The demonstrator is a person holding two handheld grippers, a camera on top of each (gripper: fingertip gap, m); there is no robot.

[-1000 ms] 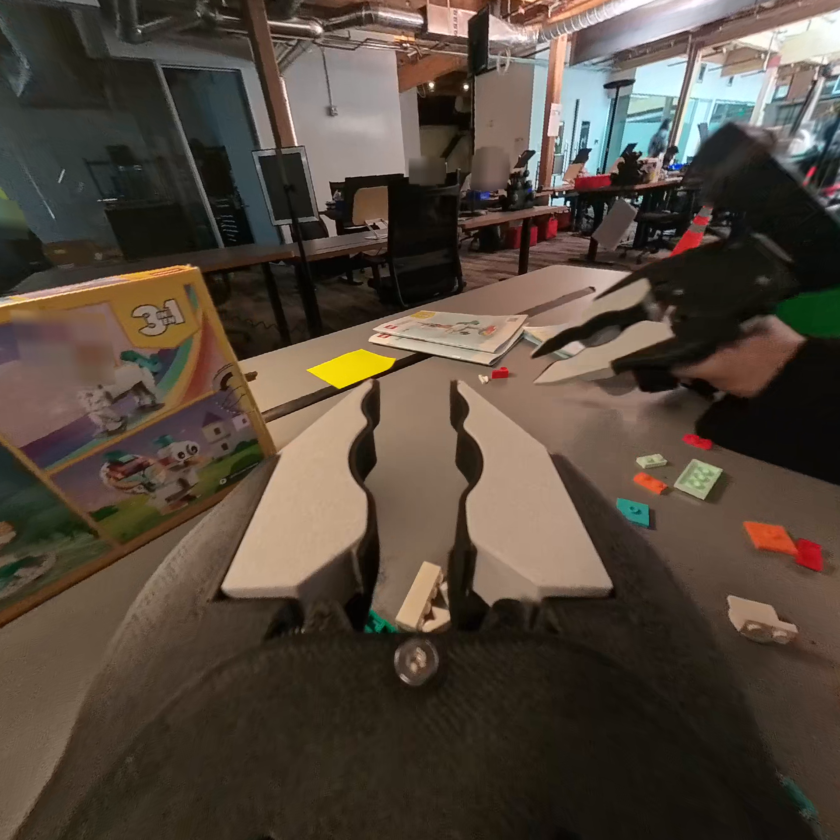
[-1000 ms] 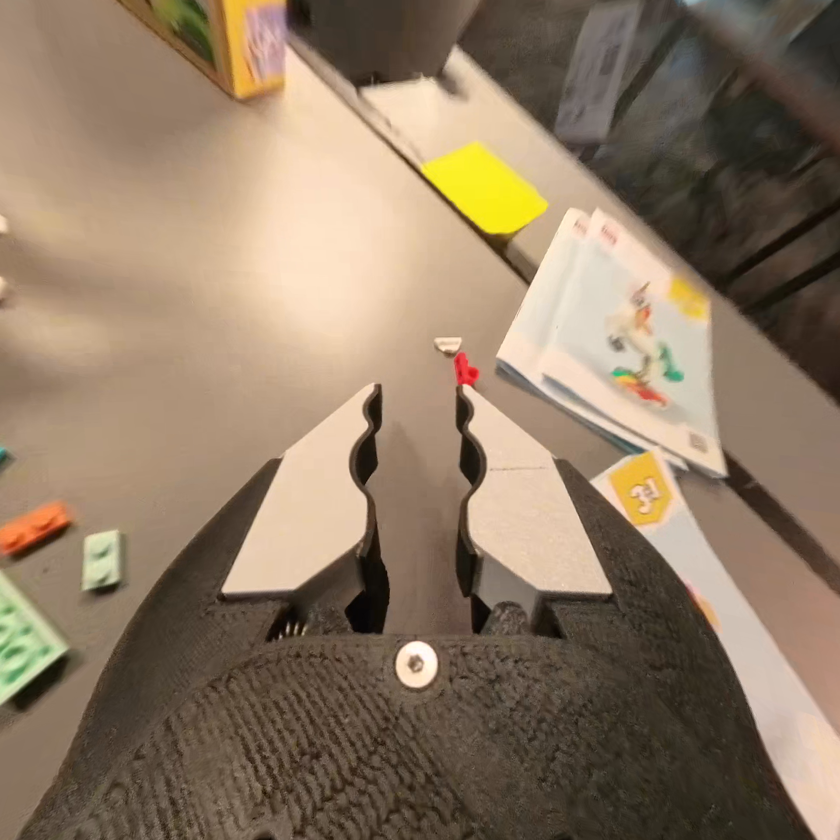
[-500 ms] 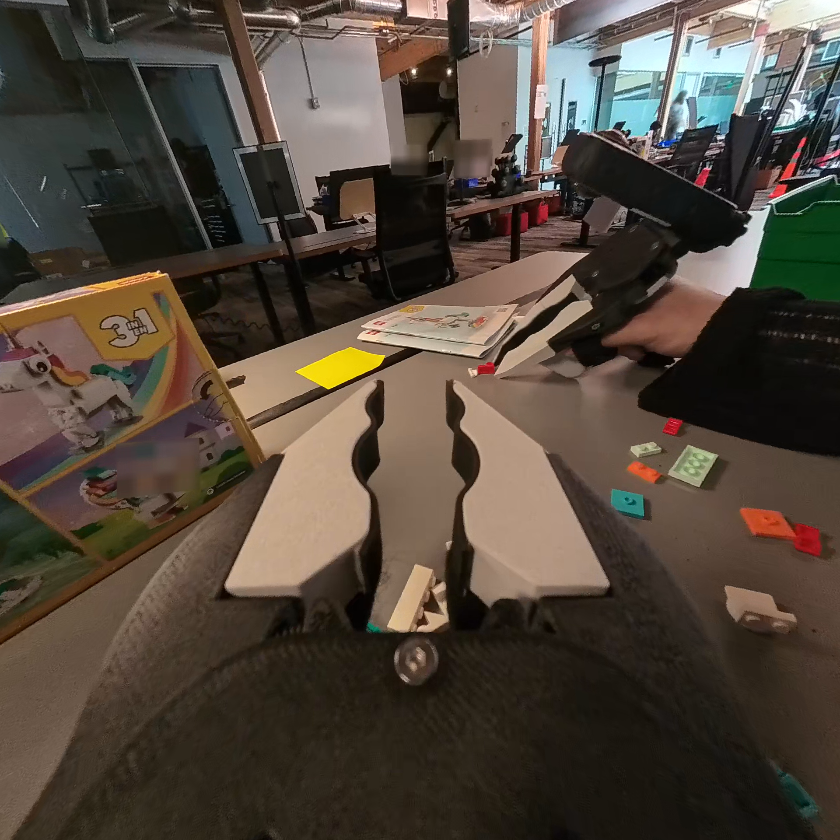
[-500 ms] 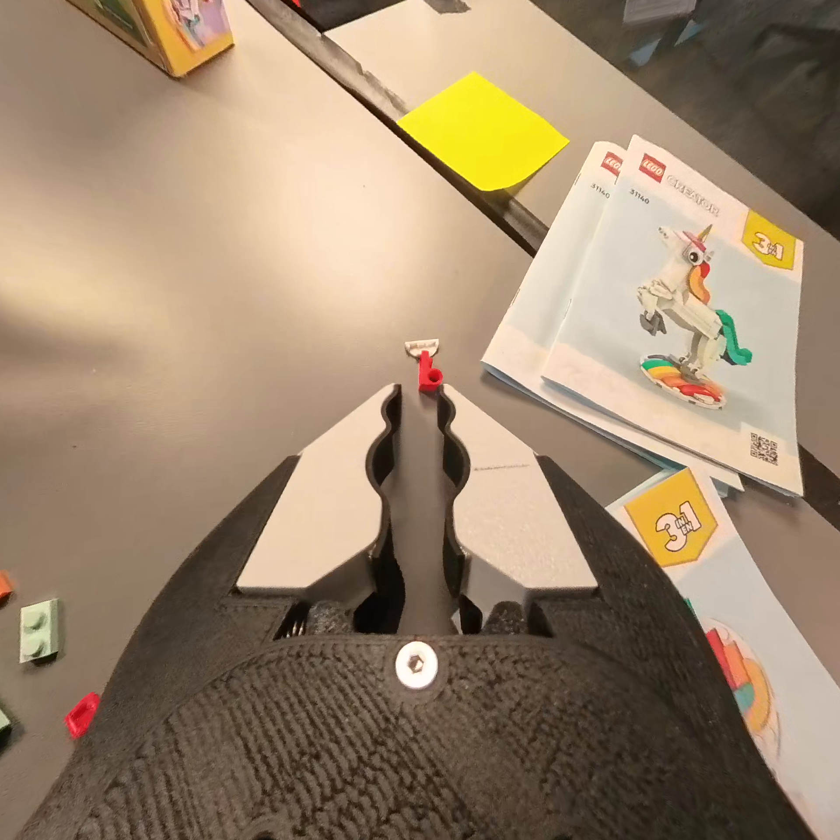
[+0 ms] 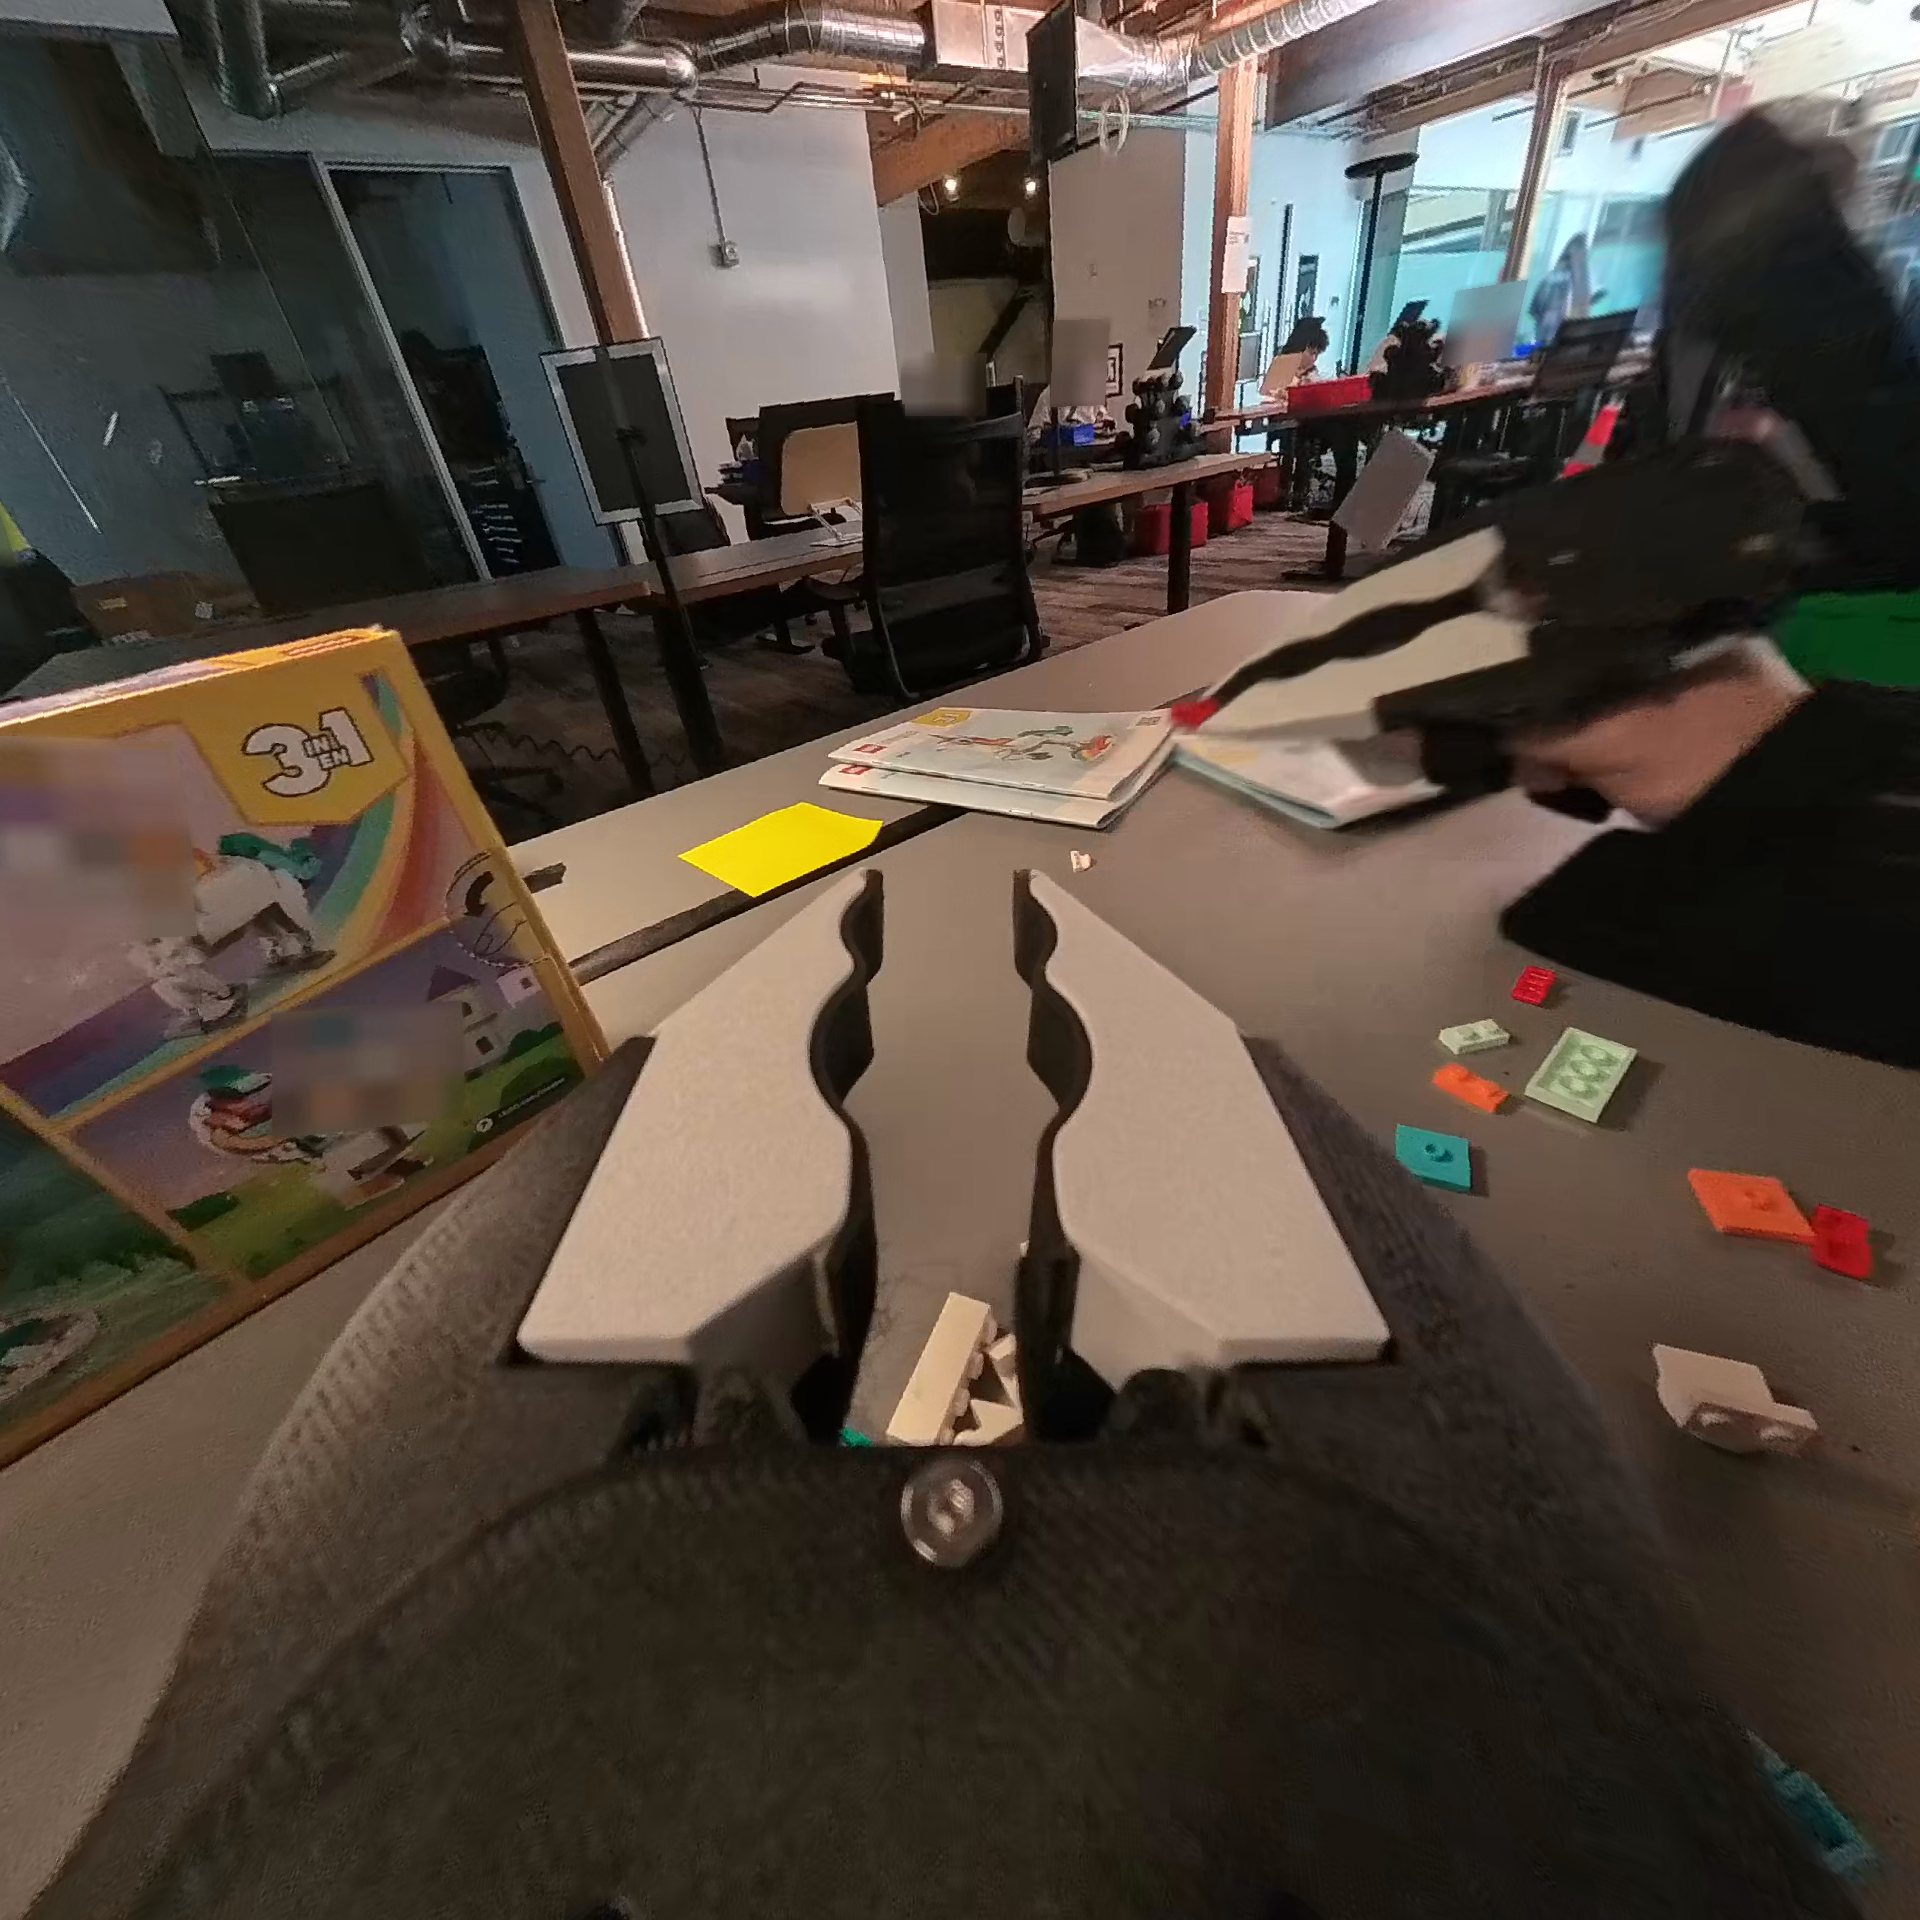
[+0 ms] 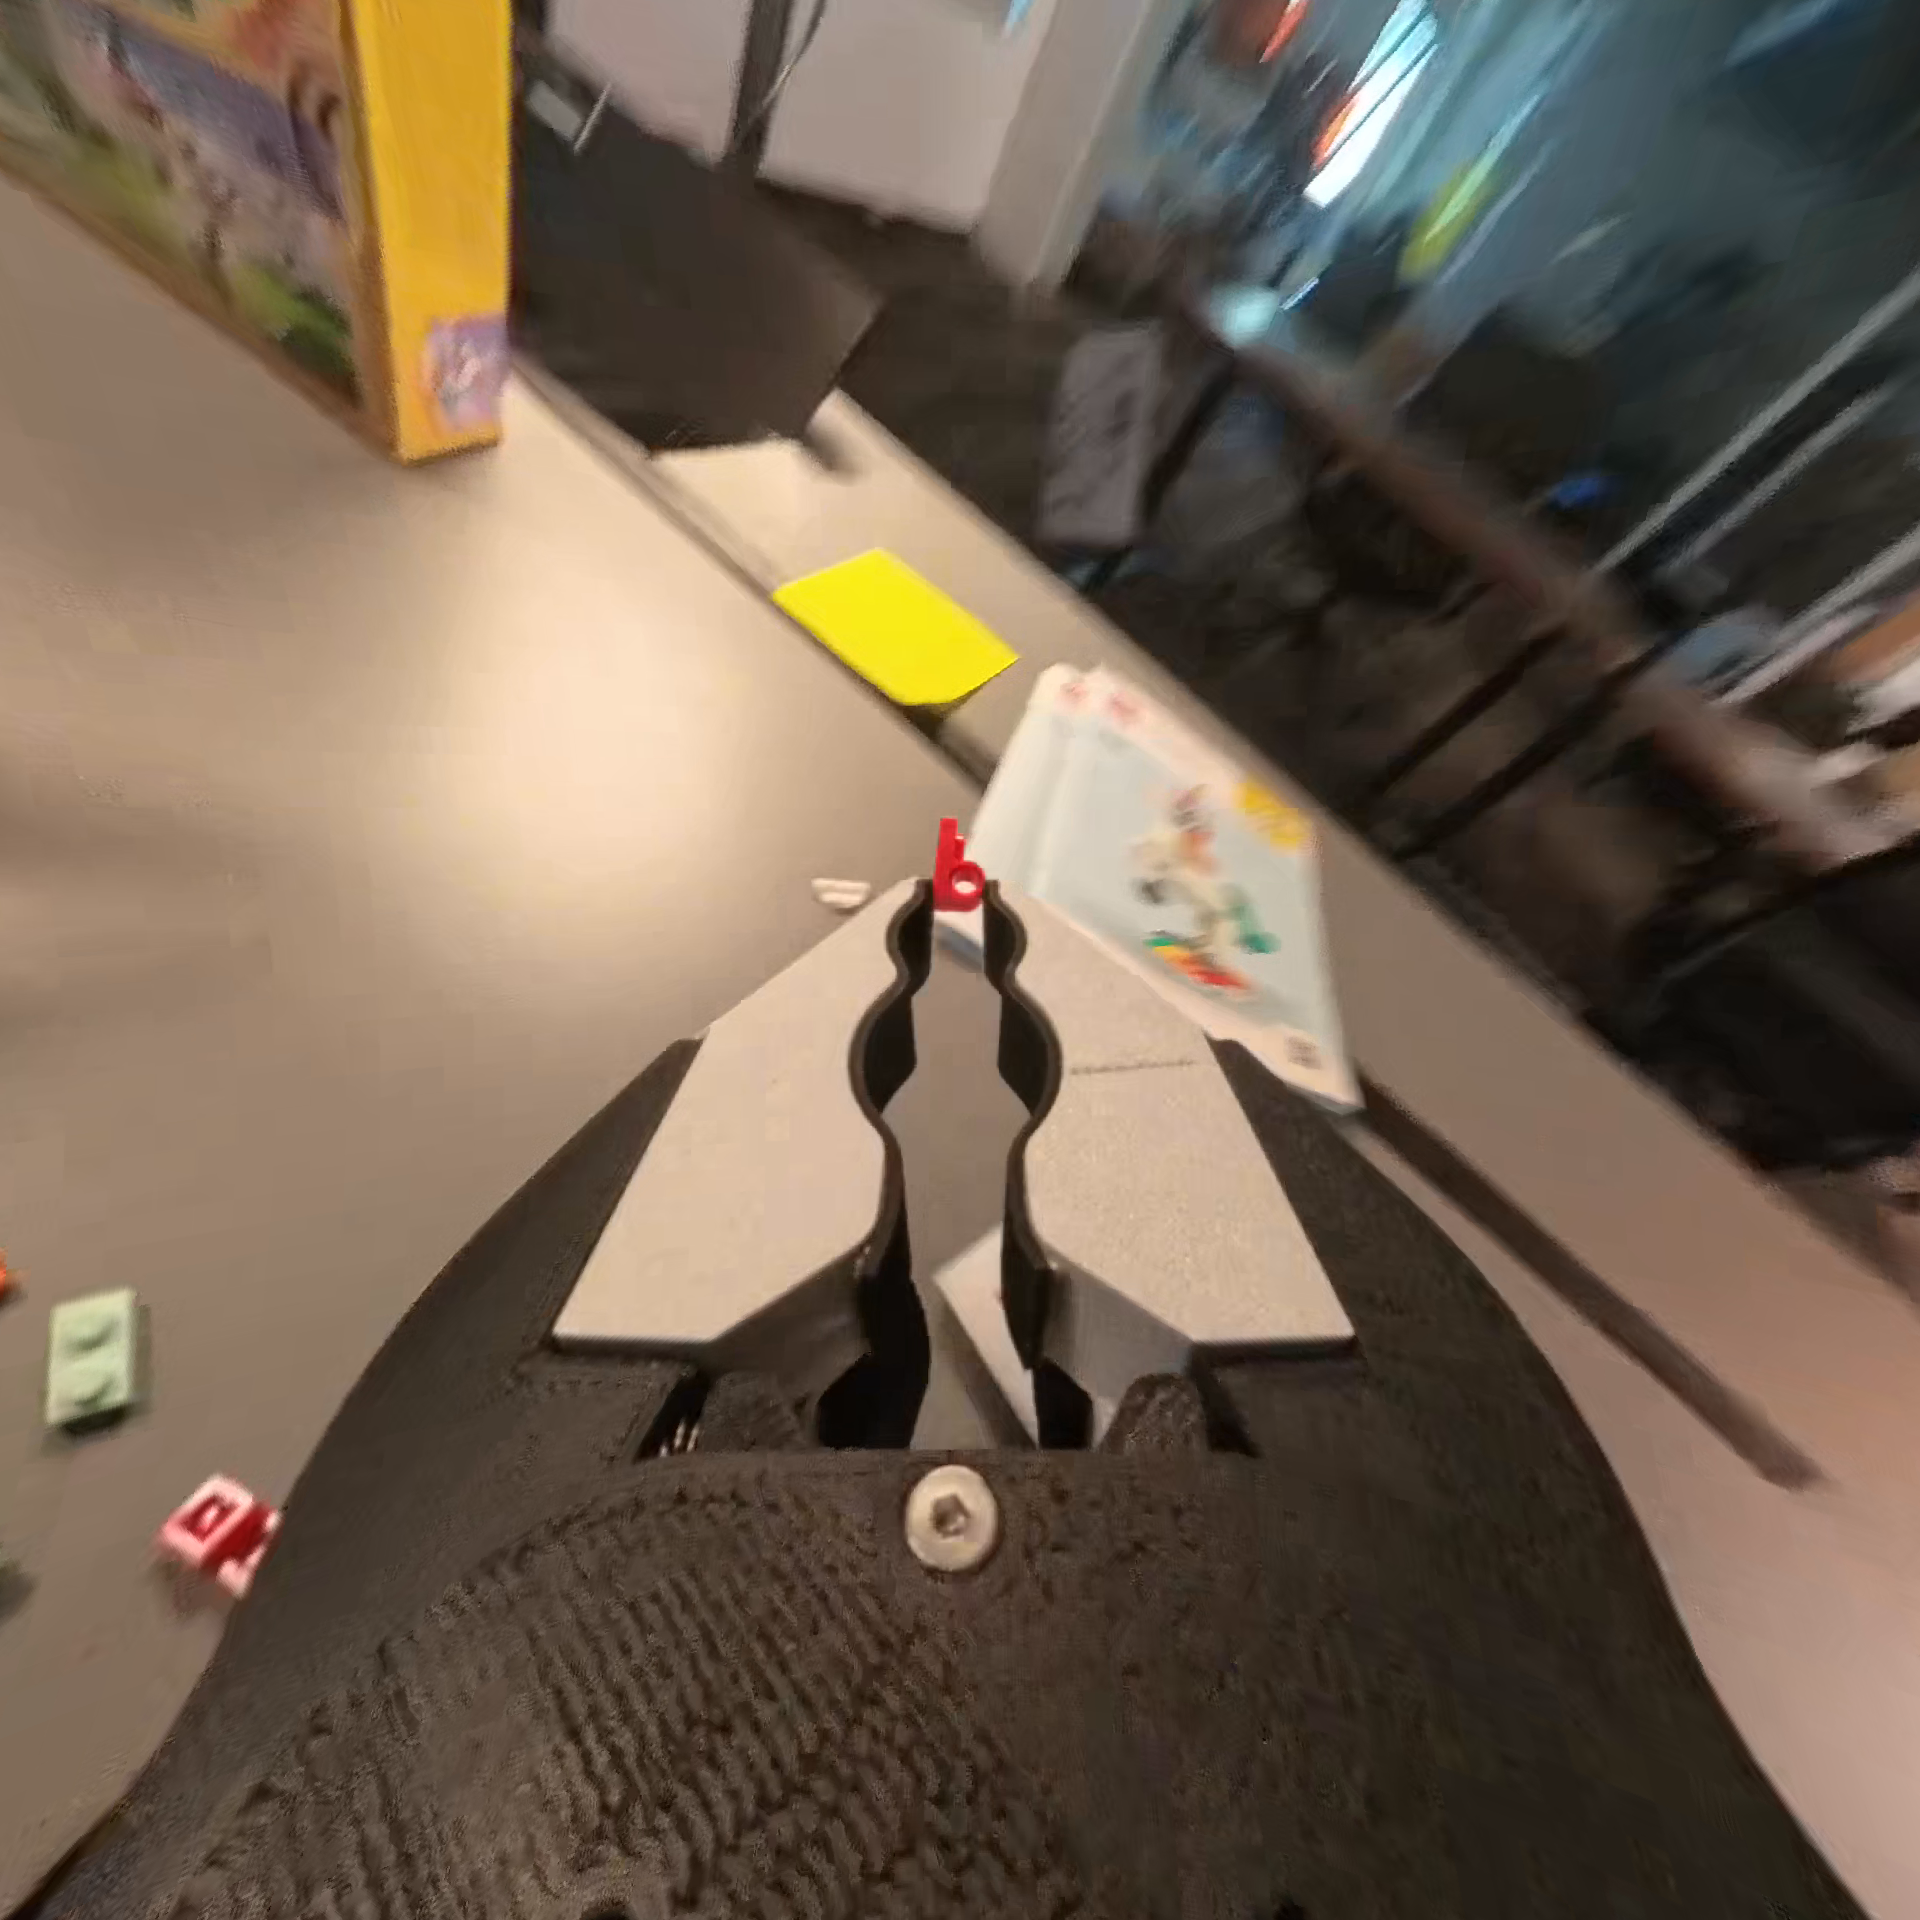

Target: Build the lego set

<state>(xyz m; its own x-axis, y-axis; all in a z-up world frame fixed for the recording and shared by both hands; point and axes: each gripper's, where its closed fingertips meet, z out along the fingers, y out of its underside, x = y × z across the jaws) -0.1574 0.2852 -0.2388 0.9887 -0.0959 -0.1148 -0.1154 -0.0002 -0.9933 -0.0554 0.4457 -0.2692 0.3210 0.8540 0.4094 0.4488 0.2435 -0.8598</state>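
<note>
My left gripper (image 5: 948, 883) sits low over the grey table (image 5: 1299, 935). Its jaws stand a little apart, and a white brick assembly (image 5: 951, 1371) with a teal bit under it is pinched deep between the finger bases. My right gripper (image 6: 954, 888) is shut on a small red piece (image 6: 956, 878) at its fingertips and holds it above the table. In the left wrist view the right gripper (image 5: 1205, 707) is blurred at the far right, over the booklets (image 5: 997, 753), with the red piece (image 5: 1193, 713) at its tip. A tiny white piece (image 6: 840, 891) lies on the table below it.
A toy box (image 5: 239, 935) stands at the left and a yellow note (image 5: 779, 844) lies behind. Loose bricks lie at the right: a green plate (image 5: 1579, 1072), a teal tile (image 5: 1434, 1155), an orange plate (image 5: 1751, 1203) and a white piece (image 5: 1730, 1408). A sleeved arm rests at the far right. Some 20 cm of space lies between my two pairs of fingers. The green plate (image 5: 1579, 1072) is about equally far from each gripper, around 15 cm.
My right gripper came down on the small red piece, shut on it and lifted it off the table. The tiny white piece stayed. My left gripper barely moved.
</note>
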